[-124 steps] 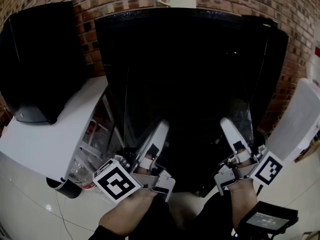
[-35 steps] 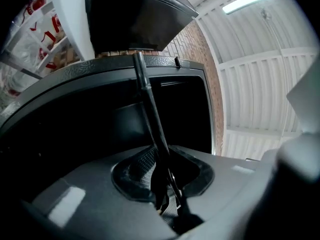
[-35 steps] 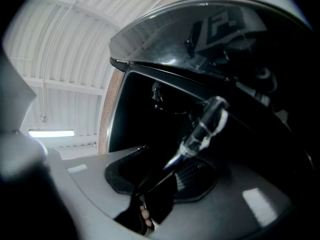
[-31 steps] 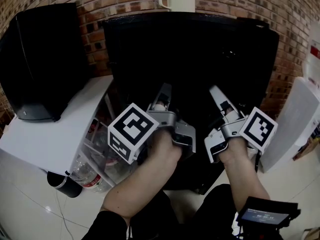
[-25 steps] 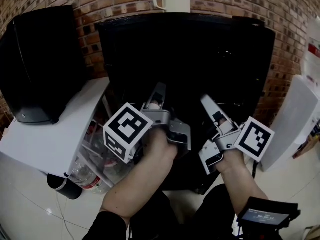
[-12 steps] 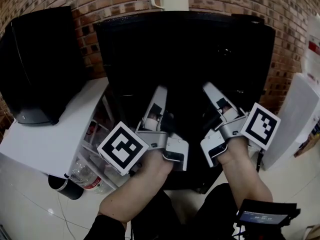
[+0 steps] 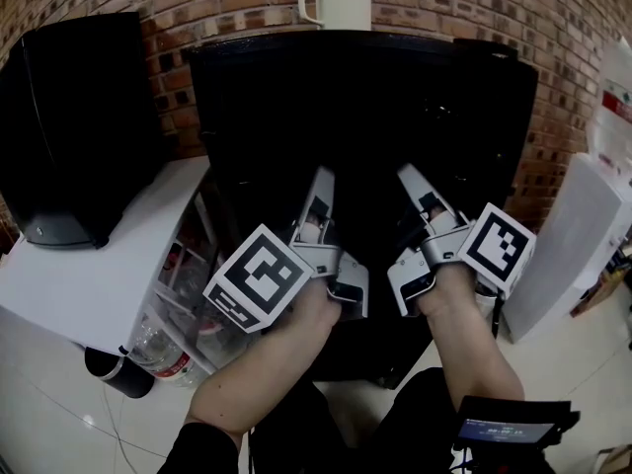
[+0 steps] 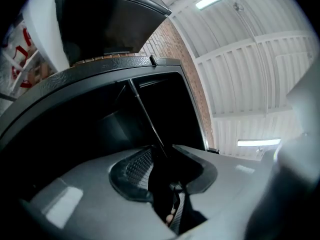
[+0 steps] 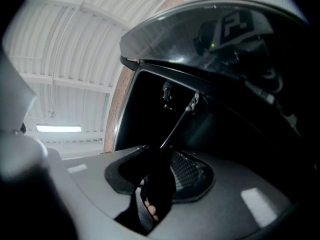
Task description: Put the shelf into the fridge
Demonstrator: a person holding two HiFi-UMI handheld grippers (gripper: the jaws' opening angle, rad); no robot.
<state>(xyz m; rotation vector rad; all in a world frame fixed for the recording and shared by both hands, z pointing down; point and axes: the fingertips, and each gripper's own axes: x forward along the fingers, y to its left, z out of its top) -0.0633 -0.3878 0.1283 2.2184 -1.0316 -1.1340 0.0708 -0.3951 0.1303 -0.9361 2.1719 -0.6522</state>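
The black fridge (image 7: 365,87) stands open in front of me, its inside dark. The shelf shows only as a thin dark edge (image 8: 145,114) running into the fridge and back between the left gripper's (image 8: 164,159) pads. The same thin edge (image 9: 177,124) runs between the right gripper's (image 9: 160,159) pads. Both sets of jaws have just been closing a little, but the pads still stand apart from the edge. In the head view the left gripper (image 7: 318,191) and right gripper (image 7: 413,188) point side by side into the opening.
A white mug (image 7: 341,3) sits on top of the fridge. A black box (image 7: 79,117) rests on a white cabinet (image 7: 109,265) at the left, with a bottle (image 7: 148,349) below. A white appliance (image 7: 568,235) stands at the right. Brick wall behind.
Five seconds ago both grippers were lower, holding the clear shelf tilted at the opening. They have since risen to the fridge's mouth. The left gripper has rolled, and its jaws have spread apart.
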